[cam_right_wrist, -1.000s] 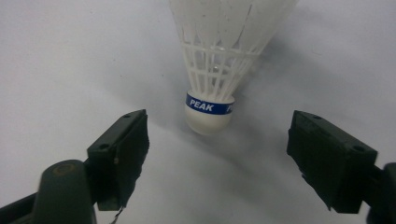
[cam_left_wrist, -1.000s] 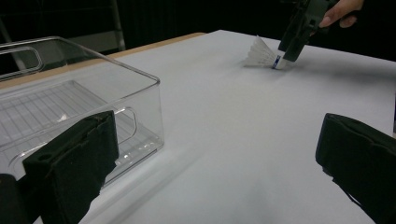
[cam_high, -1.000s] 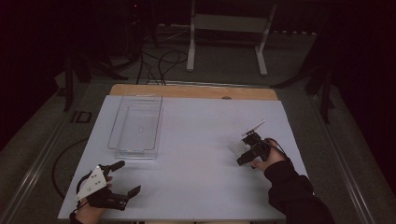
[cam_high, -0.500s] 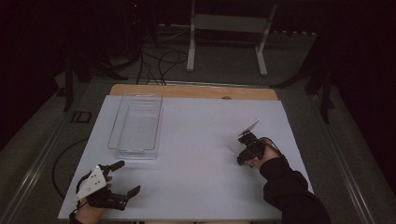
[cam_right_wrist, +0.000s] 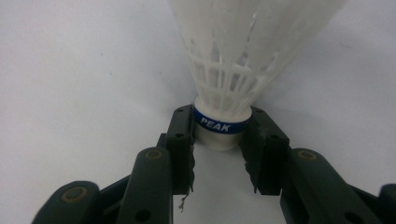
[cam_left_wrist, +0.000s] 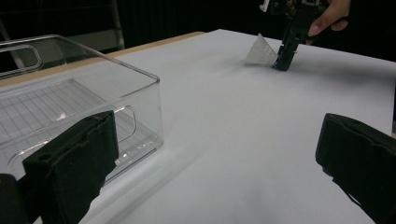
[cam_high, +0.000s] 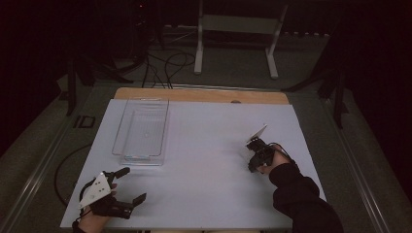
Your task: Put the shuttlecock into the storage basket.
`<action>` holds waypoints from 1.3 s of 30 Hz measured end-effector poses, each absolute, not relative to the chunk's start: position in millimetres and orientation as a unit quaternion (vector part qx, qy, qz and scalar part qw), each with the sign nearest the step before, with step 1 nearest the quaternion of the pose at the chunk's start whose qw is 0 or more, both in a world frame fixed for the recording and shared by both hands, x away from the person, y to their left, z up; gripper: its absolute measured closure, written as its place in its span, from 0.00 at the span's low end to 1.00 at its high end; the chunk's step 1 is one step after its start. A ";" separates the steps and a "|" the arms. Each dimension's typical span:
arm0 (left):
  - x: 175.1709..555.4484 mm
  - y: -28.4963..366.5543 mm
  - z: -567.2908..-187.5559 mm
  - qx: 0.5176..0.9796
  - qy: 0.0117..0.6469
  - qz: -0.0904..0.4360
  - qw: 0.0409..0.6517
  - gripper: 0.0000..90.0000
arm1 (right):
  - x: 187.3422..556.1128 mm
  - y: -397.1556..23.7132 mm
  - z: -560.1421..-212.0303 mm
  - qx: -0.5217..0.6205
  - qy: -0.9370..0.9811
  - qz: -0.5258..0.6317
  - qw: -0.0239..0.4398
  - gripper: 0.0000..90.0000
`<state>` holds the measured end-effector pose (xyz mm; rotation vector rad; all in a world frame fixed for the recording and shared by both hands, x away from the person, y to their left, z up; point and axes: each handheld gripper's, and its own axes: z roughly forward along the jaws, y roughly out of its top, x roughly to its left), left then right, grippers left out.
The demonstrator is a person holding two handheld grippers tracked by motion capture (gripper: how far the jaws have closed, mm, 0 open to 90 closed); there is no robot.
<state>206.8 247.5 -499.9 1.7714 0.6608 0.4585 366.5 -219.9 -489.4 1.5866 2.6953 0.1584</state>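
On the white table (cam_high: 204, 160), right tongs (cam_right_wrist: 219, 135) pinch a shuttlecock (cam_right_wrist: 243, 51); left tongs (cam_left_wrist: 219, 158) gape.

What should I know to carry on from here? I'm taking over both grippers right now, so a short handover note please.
Right gripper: jaws have just been closing and are now shut on the cork base of the white shuttlecock, at its blue band; the shuttlecock is low at the white table surface, right side.
Left gripper: open, holding nothing, near the front left corner.
Clear plastic bin: on the left half of the table, nothing in it.
Done: the shuttlecock is gripped.
Left: probably lift it and carry it over to the bin, then release; the left gripper could steady the bin.
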 end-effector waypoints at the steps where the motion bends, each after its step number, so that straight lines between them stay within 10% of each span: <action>1: 206.9 247.5 -499.9 0.752 0.281 0.194 0.563 0.00 | 366.6 -219.9 -489.3 0.504 0.862 0.049 0.004 0.73; 39: 207.6 246.8 -500.1 0.753 0.283 0.191 0.563 0.00 | 340.3 -215.9 -478.0 0.298 0.953 0.051 -0.033 0.73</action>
